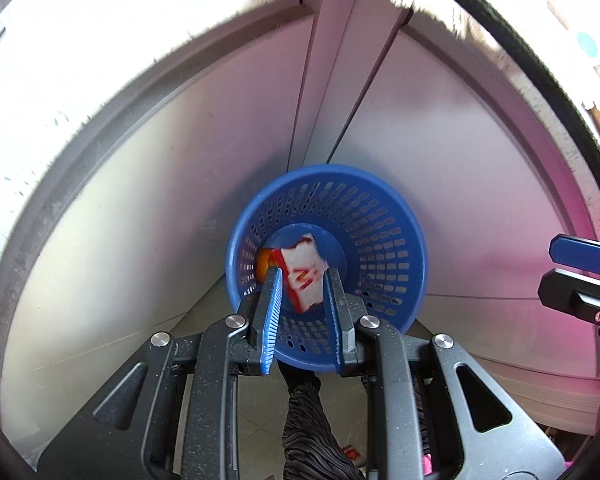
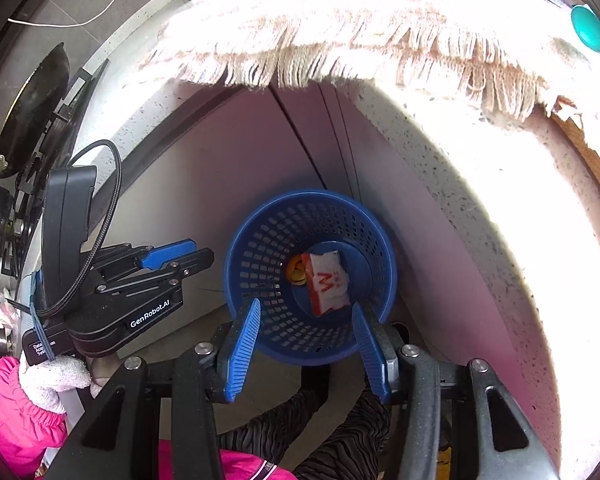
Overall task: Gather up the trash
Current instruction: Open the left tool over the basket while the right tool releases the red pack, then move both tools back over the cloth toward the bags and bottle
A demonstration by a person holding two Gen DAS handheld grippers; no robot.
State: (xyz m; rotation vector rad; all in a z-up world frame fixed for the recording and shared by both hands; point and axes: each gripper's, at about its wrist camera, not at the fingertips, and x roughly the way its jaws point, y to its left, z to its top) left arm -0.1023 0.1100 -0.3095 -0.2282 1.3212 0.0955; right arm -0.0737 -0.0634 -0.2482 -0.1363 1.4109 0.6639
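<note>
A blue perforated basket (image 1: 380, 200) (image 2: 260, 240) stands on the floor against pale cabinet doors. At its bottom lie a white and red wrapper (image 1: 306, 256) (image 2: 330, 280) and a small orange piece (image 1: 264, 262) (image 2: 296, 270). My left gripper (image 1: 304, 270) points down over the basket, its blue pads apart with nothing between them; the wrapper lies far below. It also shows in the right wrist view (image 2: 192, 254), left of the basket. My right gripper (image 2: 306, 304) hangs open above the basket's near rim, holding nothing, and its fingertips reach in from the right of the left wrist view (image 1: 548, 268).
A speckled counter edge (image 2: 440, 152) with a fringed cloth (image 2: 340, 40) overhangs the basket. A dark pan (image 2: 32, 112) sits at the left. A person's striped trouser leg (image 1: 308, 432) stands under the grippers. A white glove (image 2: 52, 376) and pink sleeve (image 2: 16, 428) hold the left gripper.
</note>
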